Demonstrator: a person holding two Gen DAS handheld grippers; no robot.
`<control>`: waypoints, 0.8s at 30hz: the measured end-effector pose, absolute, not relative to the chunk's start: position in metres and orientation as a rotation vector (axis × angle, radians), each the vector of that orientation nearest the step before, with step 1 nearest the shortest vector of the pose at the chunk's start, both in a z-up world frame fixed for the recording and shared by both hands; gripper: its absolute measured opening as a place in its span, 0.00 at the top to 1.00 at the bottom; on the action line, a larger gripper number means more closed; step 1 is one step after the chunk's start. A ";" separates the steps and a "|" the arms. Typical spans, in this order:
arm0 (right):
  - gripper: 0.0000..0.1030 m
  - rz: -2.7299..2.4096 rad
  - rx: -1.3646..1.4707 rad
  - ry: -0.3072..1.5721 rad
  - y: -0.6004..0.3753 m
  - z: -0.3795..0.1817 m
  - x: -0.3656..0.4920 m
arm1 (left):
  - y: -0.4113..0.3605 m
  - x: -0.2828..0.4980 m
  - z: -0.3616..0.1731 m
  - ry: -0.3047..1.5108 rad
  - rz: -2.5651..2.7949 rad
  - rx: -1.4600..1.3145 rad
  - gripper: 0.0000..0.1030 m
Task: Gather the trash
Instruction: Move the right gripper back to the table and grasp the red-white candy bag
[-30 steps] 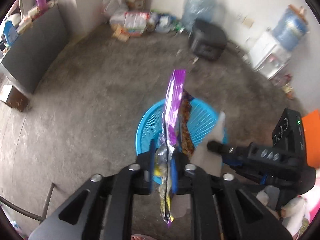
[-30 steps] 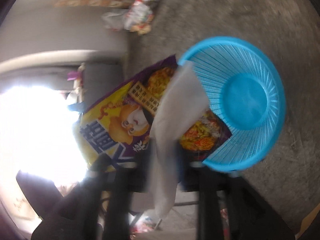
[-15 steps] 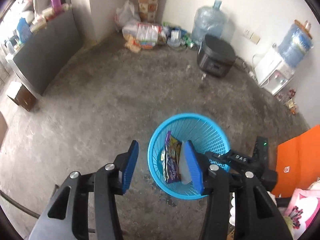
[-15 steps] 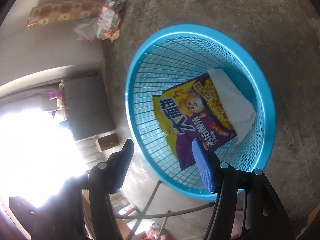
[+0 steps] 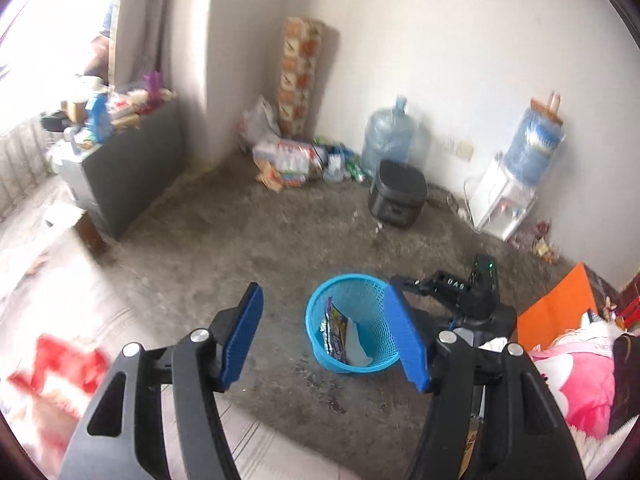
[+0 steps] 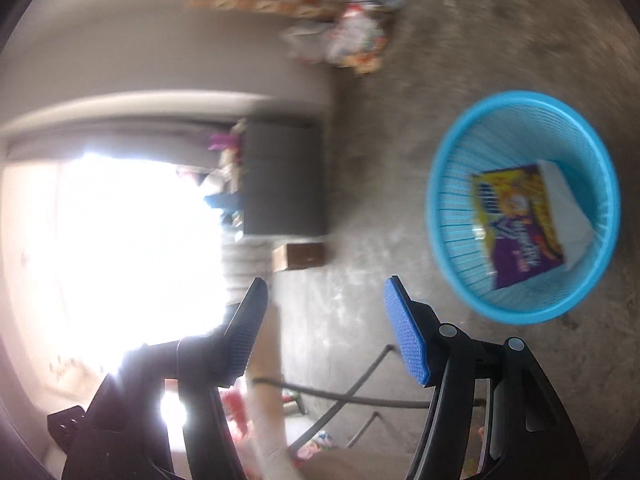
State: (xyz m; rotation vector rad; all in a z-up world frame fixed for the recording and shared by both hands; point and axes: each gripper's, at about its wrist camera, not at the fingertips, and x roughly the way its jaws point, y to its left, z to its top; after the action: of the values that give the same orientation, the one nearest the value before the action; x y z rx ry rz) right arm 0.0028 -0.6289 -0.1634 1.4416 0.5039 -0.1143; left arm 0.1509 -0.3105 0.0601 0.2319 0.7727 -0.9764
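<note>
Bare concrete floor point(image 5: 240, 240) spreads under my rig; the blue basket point(image 5: 320, 344) already holds the snack wrapper point(image 5: 335, 330) and tissue point(image 5: 354, 344), below both the left gripper point(image 5: 326, 336) and right gripper point(image 6: 326, 332), just opened, empty, equally near

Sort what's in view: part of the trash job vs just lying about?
Job:
blue mesh wastebasket
purple snack wrapper inside it
white paper beside the wrapper

Lying about:
water dispenser
empty water jug
black rice cooker
orange folder
</note>
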 end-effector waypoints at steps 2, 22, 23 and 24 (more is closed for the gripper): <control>0.43 -0.070 1.377 0.499 -0.614 -0.136 0.010 | -0.275 0.146 0.070 0.739 -0.943 0.188 0.41; 0.43 0.376 0.710 0.746 -0.378 -0.029 0.122 | -0.029 0.207 0.031 0.831 -0.690 -0.051 0.41; 0.43 0.388 0.695 0.749 -0.370 -0.029 0.128 | -0.030 0.216 0.027 0.856 -0.708 -0.030 0.41; 0.43 0.394 0.684 0.751 -0.366 -0.030 0.131 | -0.031 0.221 0.024 0.874 -0.721 -0.012 0.41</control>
State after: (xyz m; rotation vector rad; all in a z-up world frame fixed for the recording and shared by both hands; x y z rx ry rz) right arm 0.1311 -0.3663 -0.0296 0.6845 0.7512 0.3939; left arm 0.2213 -0.0308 0.0245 -0.0117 0.8745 -0.7206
